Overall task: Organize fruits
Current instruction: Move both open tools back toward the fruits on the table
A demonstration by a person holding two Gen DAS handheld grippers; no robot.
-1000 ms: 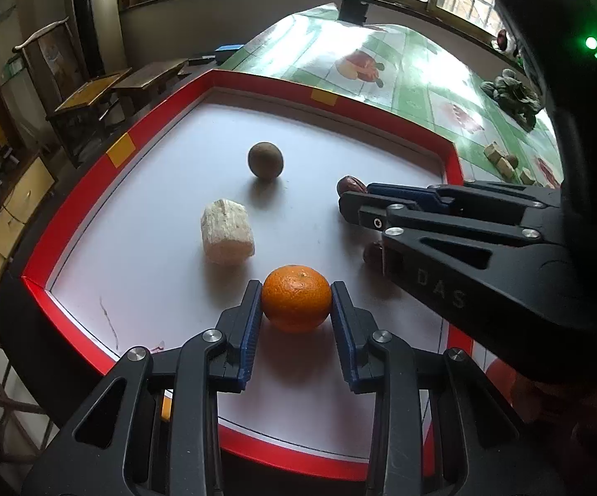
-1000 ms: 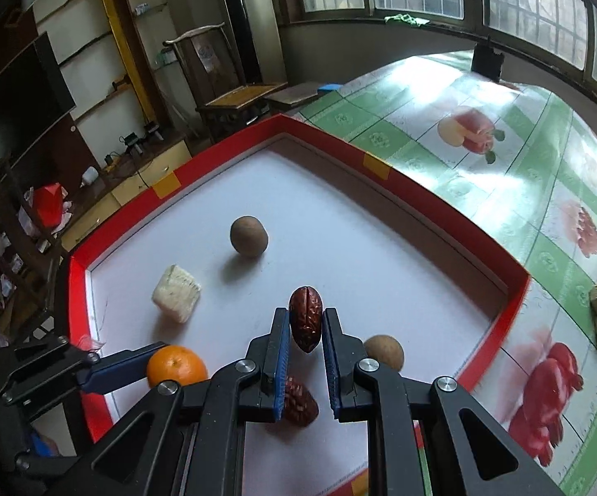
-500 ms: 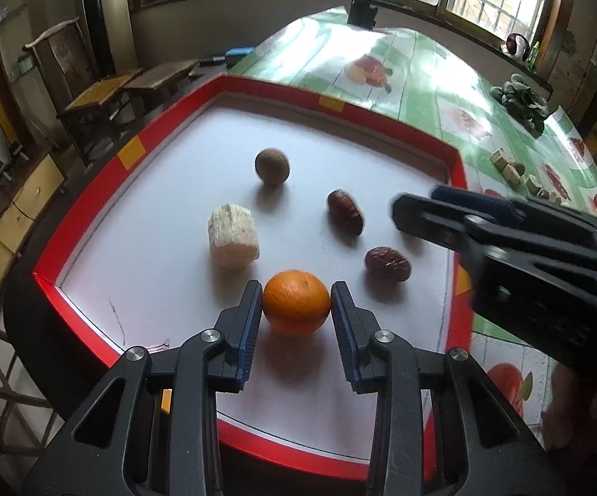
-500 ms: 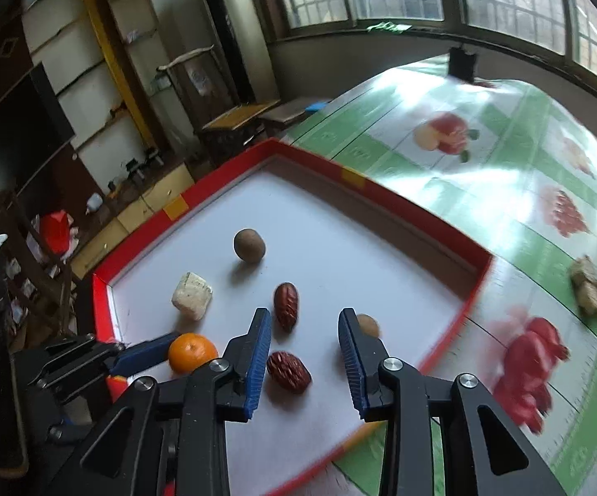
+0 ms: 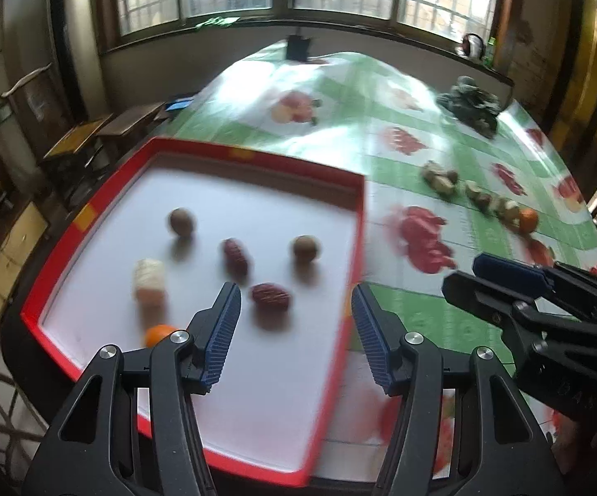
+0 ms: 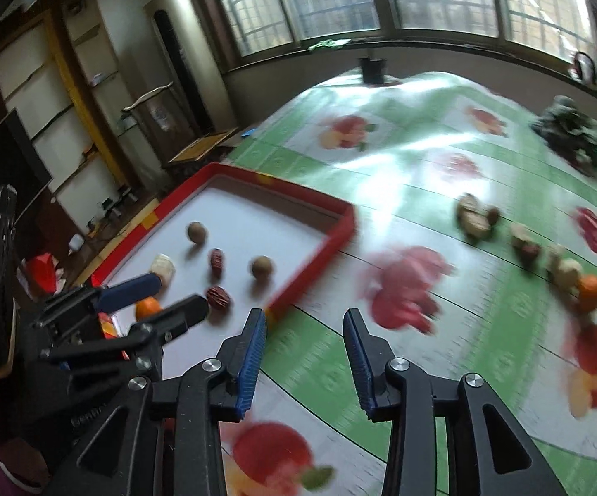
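Observation:
The red-rimmed white tray [image 5: 341,281] [image 6: 331,239] holds an orange [image 5: 158,334] [image 6: 146,307], two dark red dates [image 5: 270,295] [image 5: 236,254], two brown round fruits [image 5: 181,221] [image 5: 305,248] and a white chunk [image 5: 148,279]. My left gripper [image 5: 296,330] is open and empty above the tray's near right part. My right gripper [image 6: 304,355] is open and empty over the green tablecloth, right of the tray. It also shows in the left wrist view [image 5: 500,285].
A row of loose fruits lies on the cloth at the right, ending in a second orange [image 5: 527,220] [image 6: 591,289]. A dark pile [image 5: 472,103] sits far back right. Chairs and cabinets stand beyond the table's left edge.
My left gripper let go of the orange, opened and drew back to the right. My right gripper, open after leaving a date on the tray, moved right off the tray.

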